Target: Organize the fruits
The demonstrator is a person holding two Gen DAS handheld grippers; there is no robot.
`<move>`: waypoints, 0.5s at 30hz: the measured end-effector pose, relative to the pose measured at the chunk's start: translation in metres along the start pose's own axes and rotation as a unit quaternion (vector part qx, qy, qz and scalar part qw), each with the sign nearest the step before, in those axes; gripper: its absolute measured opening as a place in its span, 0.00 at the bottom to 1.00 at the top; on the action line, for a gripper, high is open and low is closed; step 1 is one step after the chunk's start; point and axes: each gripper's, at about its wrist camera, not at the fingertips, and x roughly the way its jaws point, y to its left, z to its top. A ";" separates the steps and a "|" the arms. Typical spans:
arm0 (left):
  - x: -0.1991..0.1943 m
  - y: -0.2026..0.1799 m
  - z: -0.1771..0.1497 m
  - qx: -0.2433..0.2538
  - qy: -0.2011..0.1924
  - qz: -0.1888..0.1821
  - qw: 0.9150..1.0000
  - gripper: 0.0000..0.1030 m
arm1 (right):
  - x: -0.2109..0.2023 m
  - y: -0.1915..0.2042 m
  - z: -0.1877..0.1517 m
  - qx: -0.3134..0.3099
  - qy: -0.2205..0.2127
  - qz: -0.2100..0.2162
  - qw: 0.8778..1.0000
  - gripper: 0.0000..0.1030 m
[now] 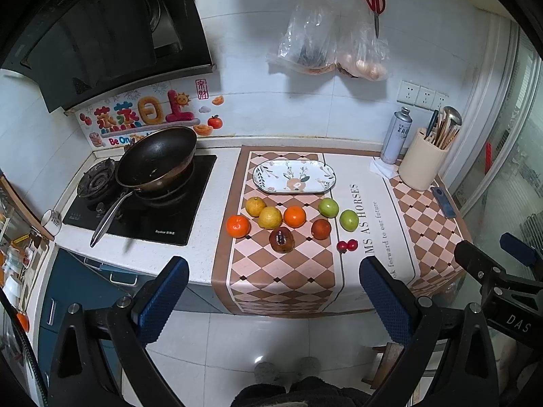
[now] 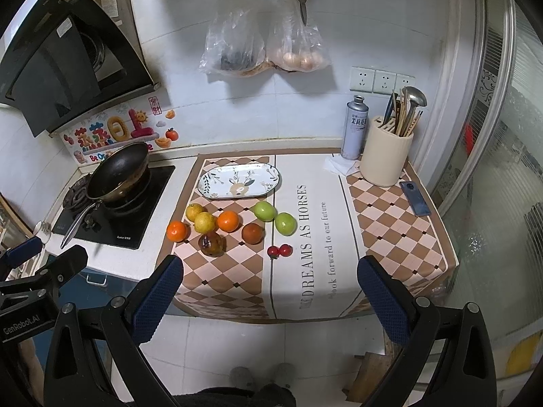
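Orange, yellow and green fruits [image 1: 294, 216] lie at 6 o'clock of the plate [image 1: 294, 176]; left tool [image 1: 274, 291] and right tool [image 2: 270, 288] both gape wide, holding nothing.

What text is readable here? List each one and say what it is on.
"DREAMS AS HORSES": mat.
"look forward to our future": same mat.
"Be On...", rest hidden by the pan: wall sticker.
"GenRobot.AI": left claw's body.
"DAS": right claw's body.
Can, stove and hood labels: too small to read.

Brown-and-pink checkered cloth [image 1: 281, 271], floral white plate [image 1: 294, 176], orange mandarins [image 1: 294, 216], green apples [image 1: 328, 207], black wok [image 1: 156, 157].
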 end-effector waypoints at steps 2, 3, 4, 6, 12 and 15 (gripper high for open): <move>0.002 -0.001 0.001 0.000 0.000 -0.003 1.000 1.00 | 0.002 -0.002 0.003 0.004 -0.003 0.000 1.000 1.00; 0.003 0.000 0.002 0.001 -0.002 -0.003 1.000 1.00 | 0.002 -0.002 0.004 0.007 -0.004 0.001 1.000 1.00; 0.004 0.000 0.003 0.001 -0.006 -0.003 1.000 1.00 | 0.003 -0.003 0.006 0.013 -0.007 0.004 1.000 1.00; 0.007 0.004 0.006 -0.005 -0.023 -0.007 1.000 1.00 | 0.006 -0.004 0.008 0.027 -0.014 0.016 0.999 1.00; 0.028 0.031 0.012 -0.020 -0.079 0.028 0.996 1.00 | 0.034 0.009 0.009 0.055 -0.027 0.018 0.998 1.00; 0.049 0.044 0.017 -0.014 -0.081 0.045 0.996 1.00 | 0.058 0.020 0.012 0.055 -0.028 0.010 0.998 1.00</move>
